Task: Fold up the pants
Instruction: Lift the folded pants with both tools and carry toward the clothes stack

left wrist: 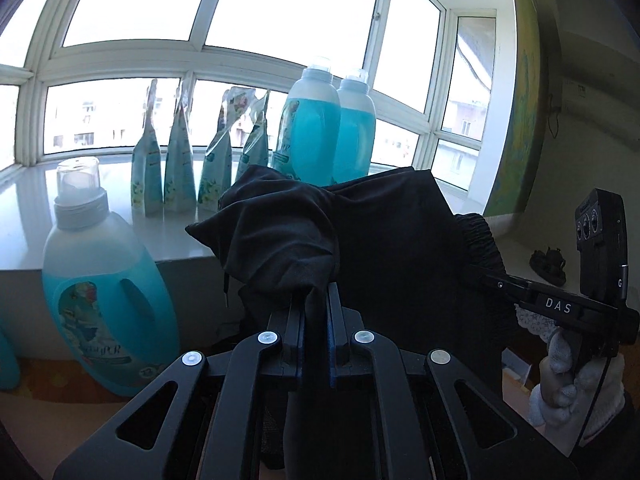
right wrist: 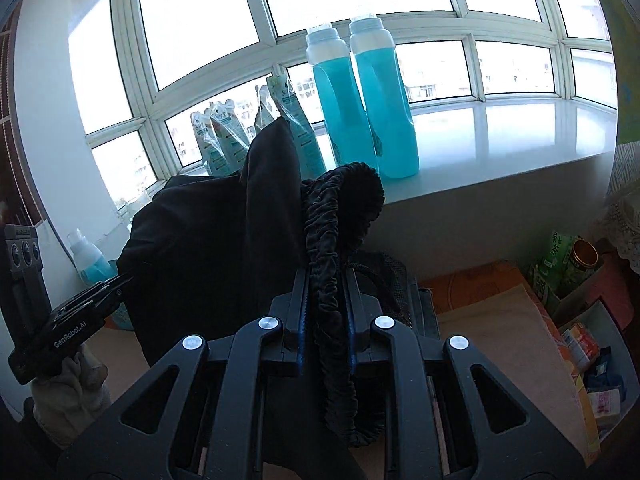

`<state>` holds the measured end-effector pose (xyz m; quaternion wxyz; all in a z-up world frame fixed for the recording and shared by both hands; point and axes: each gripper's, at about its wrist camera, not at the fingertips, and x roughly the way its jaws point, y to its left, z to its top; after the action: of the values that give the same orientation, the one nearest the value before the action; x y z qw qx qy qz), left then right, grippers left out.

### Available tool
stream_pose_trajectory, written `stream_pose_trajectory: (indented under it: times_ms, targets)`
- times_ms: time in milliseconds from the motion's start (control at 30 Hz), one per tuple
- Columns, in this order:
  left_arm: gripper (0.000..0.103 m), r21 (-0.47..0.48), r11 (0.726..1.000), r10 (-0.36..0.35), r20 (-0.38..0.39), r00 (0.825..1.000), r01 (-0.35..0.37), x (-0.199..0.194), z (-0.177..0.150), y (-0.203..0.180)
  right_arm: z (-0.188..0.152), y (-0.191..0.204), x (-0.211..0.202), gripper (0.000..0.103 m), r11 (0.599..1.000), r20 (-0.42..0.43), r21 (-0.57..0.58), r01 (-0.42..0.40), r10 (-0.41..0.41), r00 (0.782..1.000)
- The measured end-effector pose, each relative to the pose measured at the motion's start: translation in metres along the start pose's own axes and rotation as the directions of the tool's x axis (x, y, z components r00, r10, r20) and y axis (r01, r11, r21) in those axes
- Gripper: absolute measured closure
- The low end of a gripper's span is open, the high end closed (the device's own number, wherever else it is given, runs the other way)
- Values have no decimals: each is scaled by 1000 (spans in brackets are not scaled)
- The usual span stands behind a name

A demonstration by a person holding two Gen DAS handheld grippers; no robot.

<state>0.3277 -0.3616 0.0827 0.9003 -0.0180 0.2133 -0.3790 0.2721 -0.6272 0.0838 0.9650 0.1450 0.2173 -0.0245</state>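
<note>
Our left gripper (left wrist: 316, 300) pinches a bunch of the black pants (left wrist: 384, 240), and our right gripper (right wrist: 326, 280) pinches their stretchy waistband (right wrist: 340, 200). We hold the pants up in the air. Behind them, blue bottles (right wrist: 364, 96) stand on the windowsill (right wrist: 500, 136).

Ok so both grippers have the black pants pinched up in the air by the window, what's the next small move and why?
Probably draw the two grippers apart sideways to pull the pants taut. The left gripper pinches a bunched fold, the right gripper clamps the elastic waistband, and the cloth between them hangs crumpled, so it looks too slack to fold cleanly yet.
</note>
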Motion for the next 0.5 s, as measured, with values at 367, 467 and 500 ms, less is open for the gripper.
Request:
stream_pose_trajectory:
  times_ms: [367,467,500]
  targets:
    - [97,39,994,103,-65,993,-101,66,-6,24,-10,-41,78,88,997,-96,30,78,-74,993]
    - [97,56,989,143,-94,985,-138,85,-12,30,-17,-59,99,88,992,-126,46,117,-110,986]
    - [97,67,985,162,-96,982,-156,89,-14,33,-20,-65,104,88,990,-134,54,127,-119,984]
